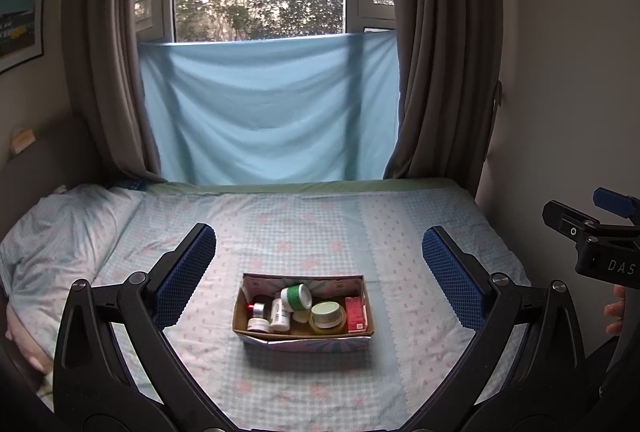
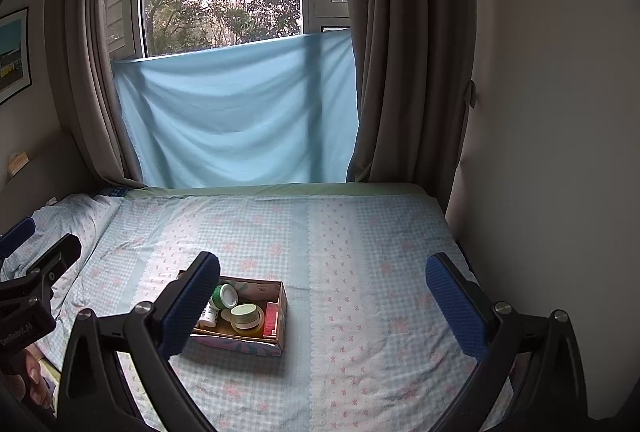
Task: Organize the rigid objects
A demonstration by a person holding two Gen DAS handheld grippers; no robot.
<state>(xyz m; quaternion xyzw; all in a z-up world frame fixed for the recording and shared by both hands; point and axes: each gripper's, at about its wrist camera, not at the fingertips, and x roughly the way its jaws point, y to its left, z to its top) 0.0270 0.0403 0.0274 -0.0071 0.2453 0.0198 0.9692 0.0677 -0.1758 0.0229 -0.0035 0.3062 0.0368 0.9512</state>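
Left wrist view looks down the bed (image 1: 400, 232) at a cardboard box (image 1: 304, 342) sitting on the checked sheet, square between the 2 fingers of the left gripper (image 1: 319, 272). Its jaws stand wide and hold nothing. Inside the box lie the small hard things of the task: a green-banded jar (image 1: 296, 296) tipped on its side, a pale green round tin (image 1: 328, 314), a white bottle (image 1: 280, 315), a red carton (image 1: 355, 313) upright against the right wall, and 2 small pots (image 1: 257, 316) at the left end.

From the right wrist view, the right gripper (image 2: 323, 296) is also spread wide and empty, held above the sheet with the box (image 2: 280, 316) to its left, partly behind 1 blue pad. Both tools hover well back from the box; neither touches anything.

Everything I can see is already in the box, and no loose item shows on the sheet. That fits 2 stages: the things gathered in and the job about finished, or a jumbled box waiting to be sorted, since the jar leans across the others. The pictures do not settle which. Any reach into the box would call for a narrow, careful approach, because the items sit close together and the round ones could roll.
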